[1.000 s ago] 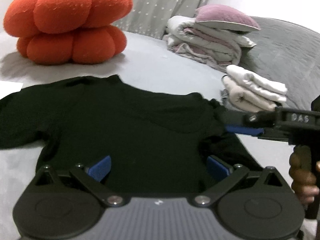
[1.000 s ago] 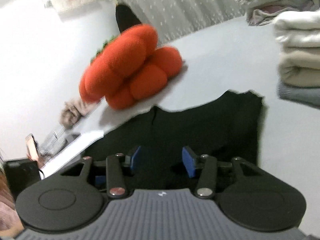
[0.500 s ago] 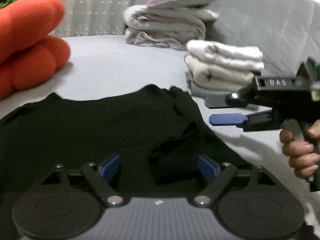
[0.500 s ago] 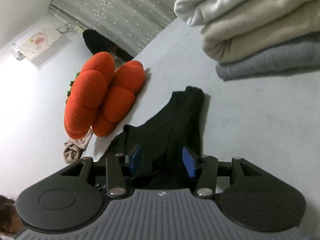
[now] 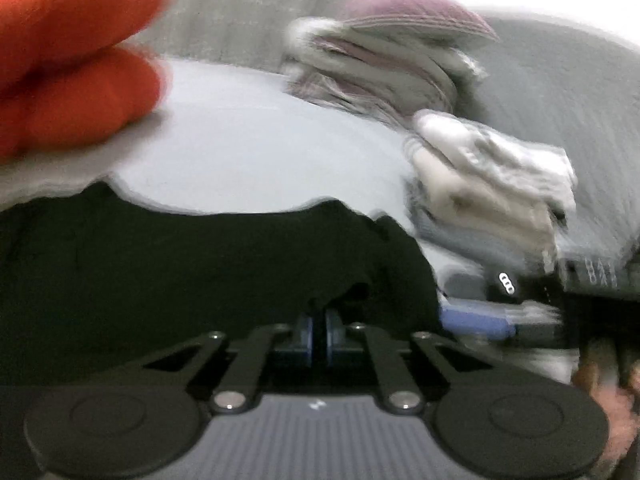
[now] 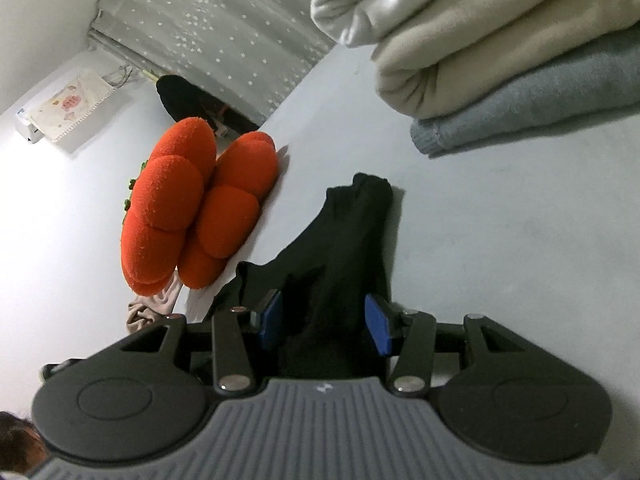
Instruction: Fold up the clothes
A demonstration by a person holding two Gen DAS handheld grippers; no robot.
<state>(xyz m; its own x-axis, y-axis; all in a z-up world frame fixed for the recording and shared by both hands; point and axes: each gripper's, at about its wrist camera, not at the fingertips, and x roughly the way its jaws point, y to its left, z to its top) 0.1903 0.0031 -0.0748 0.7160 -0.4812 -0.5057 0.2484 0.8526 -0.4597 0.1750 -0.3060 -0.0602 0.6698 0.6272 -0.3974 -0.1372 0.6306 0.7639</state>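
The black garment lies spread on the pale grey bed surface in front of you, its body flat across the lower half of the left wrist view and one bunched part, probably a sleeve, drawn in over it at the near right. Your left gripper sits low over that bunched part with its blue pads brought almost together, only a thin slit between them; the dark cloth lies right at the tips, but the blur and the black-on-black leave it unclear whether any fabric is pinched. Your right gripper is rolled onto its side, its blue pads standing about half apart with a fold of the black cloth running up between them; the pads look just clear of the fabric on both sides. In the left wrist view the right gripper's blue finger shows at the garment's right edge, your hand below it. Beyond the garment, an orange pumpkin-shaped cushion rests on the bed to the left, and a stack of folded white, cream and grey clothes sits to the right, well apart from the garment. A second, blurred pile with a mauve piece on top lies farther back.
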